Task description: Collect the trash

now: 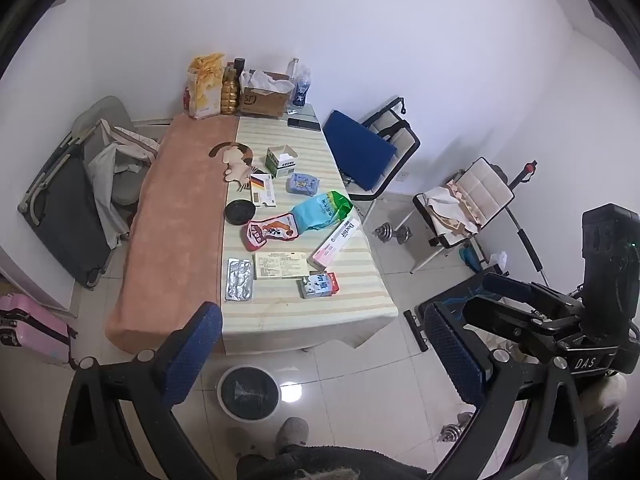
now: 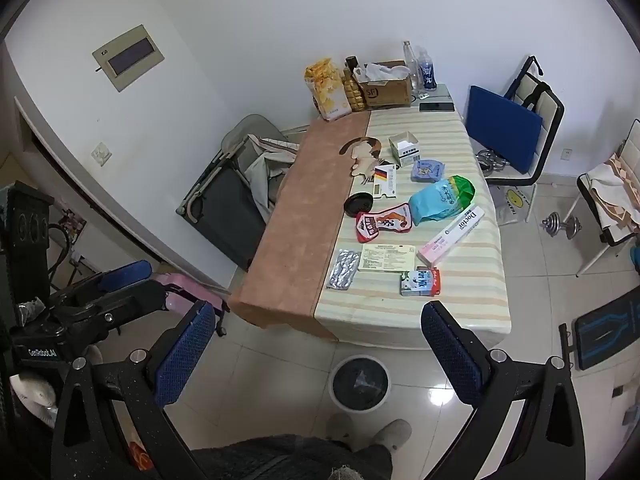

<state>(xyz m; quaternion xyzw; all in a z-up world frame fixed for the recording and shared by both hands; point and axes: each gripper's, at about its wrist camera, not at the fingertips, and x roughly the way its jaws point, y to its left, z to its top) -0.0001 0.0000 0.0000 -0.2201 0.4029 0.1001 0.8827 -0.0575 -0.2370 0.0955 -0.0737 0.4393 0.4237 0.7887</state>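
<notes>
A lived-in room of a home — a cloth-covered table against white walls, folding chairs, dumbbells on tiled floor, a pink suitcase.

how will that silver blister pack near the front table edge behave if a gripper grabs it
The blister pack lies flat and thin, so it is probably light and hard to get fingers under. Its foil looks crinkled, so it likely bends rather than staying stiff, and may slide on the striped cloth.

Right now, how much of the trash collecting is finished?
Nothing looks done. The trash bin on the floor holds only its dark liner. Nothing is in hand: left gripper and right gripper are open and empty. Left: blister pack, small carton, pink box, red wrapper on the table.
</notes>
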